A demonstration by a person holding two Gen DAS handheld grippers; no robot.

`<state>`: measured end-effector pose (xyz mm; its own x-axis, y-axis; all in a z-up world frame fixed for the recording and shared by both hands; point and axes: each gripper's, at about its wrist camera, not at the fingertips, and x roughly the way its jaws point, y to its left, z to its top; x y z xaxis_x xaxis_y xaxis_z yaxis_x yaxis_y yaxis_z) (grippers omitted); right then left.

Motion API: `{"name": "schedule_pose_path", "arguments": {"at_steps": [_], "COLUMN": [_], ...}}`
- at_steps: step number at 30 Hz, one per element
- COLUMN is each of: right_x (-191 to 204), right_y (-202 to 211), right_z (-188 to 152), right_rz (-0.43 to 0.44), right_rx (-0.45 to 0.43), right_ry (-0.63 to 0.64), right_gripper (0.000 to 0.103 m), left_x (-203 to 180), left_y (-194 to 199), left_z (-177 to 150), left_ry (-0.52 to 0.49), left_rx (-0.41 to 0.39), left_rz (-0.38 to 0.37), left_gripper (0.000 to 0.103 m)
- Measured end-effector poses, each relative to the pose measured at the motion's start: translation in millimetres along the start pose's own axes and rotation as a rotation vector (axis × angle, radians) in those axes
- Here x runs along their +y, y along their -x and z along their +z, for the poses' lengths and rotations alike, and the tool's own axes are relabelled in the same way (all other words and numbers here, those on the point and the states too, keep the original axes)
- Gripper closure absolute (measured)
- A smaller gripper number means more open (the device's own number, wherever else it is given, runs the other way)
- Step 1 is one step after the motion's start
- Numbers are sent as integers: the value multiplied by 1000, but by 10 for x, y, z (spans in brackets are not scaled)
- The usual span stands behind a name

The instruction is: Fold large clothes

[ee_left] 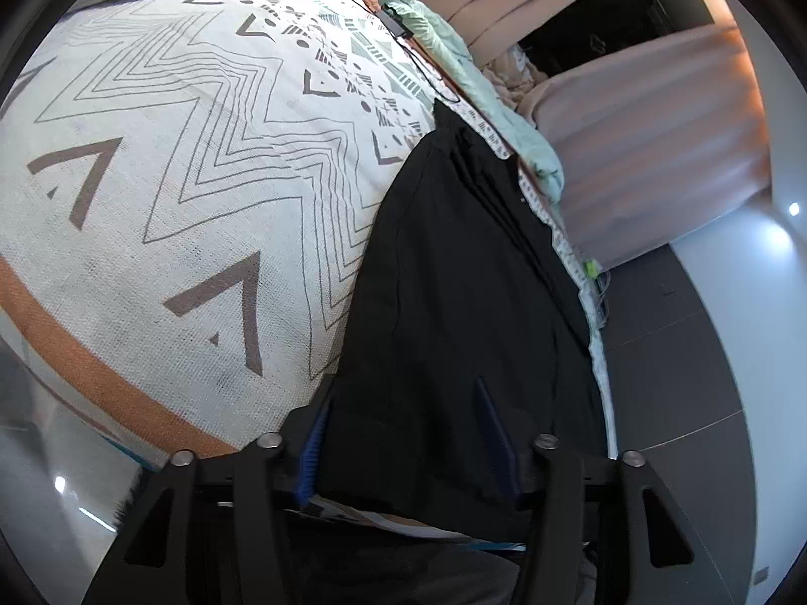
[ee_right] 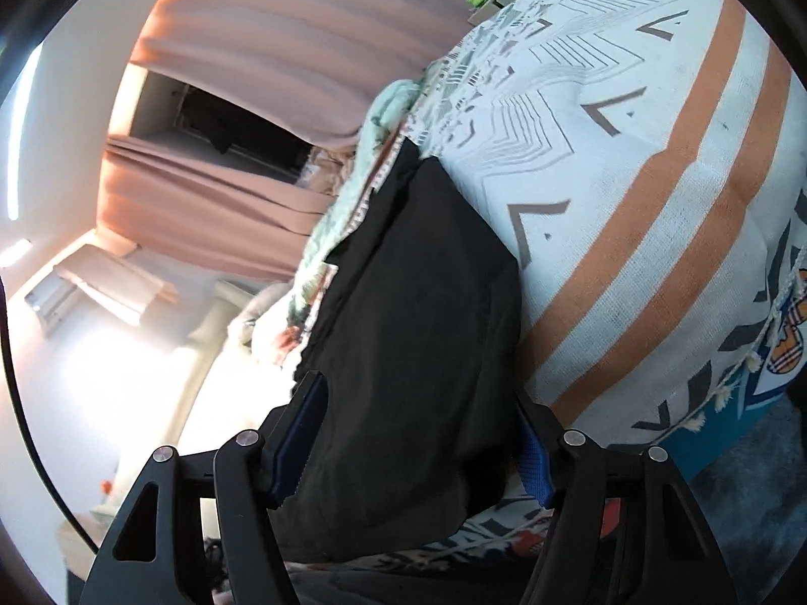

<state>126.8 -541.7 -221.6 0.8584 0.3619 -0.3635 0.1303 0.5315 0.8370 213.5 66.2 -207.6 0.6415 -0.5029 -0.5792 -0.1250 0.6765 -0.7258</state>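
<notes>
Black garment lay between both tilted-down claws: left gripper and right gripper half-wide, grip uncertain, over the patterned bedspread.

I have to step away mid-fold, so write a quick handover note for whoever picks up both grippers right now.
Left gripper: jaws part open, the near end of the black garment lying between its fingers; the pads do not look clamped on it.
Right gripper: likewise part open around the same garment's near edge, no firm pinch visible.
The garment lies as a long dark strip along the edge of the patterned bedspread, apparently already folded lengthwise.
Left to do: probably close on the near end and fold it across toward the far end, then smooth it.
</notes>
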Motion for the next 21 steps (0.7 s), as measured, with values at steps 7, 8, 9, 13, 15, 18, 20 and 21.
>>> {"name": "schedule_pose_path", "arguments": {"at_steps": [7,8,9,13,15,18,20,21], "right_x": [23,6,-10,-80,-90,46,178,240], "right_y": [-161,-167,-193,-273,-255,-171,-105,-71], "right_z": [54,75,97,155,156,149,178,190], "right_rz": [-52,-60,-67,-121,-115,-83,-56,-43], "right_rx": [10,9,8,15,8,-22,-30,-34], "right_ry": [20,19,10,-32,-60,-44,-40,-36], "right_gripper": [44,49,56,90,96,98,98,98], "left_x": [-12,2,22,55,33,-24,-86,-121], "left_y": [-201,-235,-260,-233,-160,14,135,201], "left_z": [85,107,124,114,106,143,158,158], "left_ry": [-7,1,11,43,50,56,48,44], "left_rx": [2,2,4,-15,-40,-72,-93,-103], "left_rz": [32,36,40,29,11,-26,-43,-53], "left_gripper": [72,76,85,97,98,100,100,100]}}
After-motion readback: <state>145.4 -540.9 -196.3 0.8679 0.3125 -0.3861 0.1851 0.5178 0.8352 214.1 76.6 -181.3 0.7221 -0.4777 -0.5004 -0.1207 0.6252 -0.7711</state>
